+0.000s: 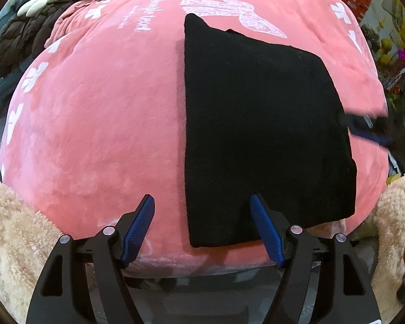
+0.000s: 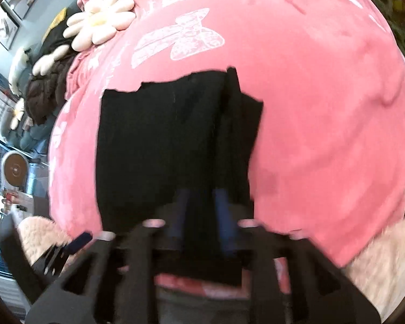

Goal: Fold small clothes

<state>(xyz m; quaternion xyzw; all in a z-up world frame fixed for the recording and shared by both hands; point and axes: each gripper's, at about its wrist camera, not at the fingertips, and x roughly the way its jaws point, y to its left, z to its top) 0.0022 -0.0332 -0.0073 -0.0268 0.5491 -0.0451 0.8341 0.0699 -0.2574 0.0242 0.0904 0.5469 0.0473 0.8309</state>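
The black garment (image 1: 262, 132) lies folded on the pink blanket (image 1: 100, 124). The left gripper (image 1: 202, 210) hovers open, its right finger over the near hem. The right gripper (image 2: 201, 202), blurred, looks parted above the cloth. Smooth edges square before pinching.

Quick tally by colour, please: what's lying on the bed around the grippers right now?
Black: 1, the folded garment
Pink: 1, the butterfly-print blanket underneath it
Cream: 2, daisy-shaped cushions at the far edge
Dark brown: 1, a quilted jacket beside them
Total: 5
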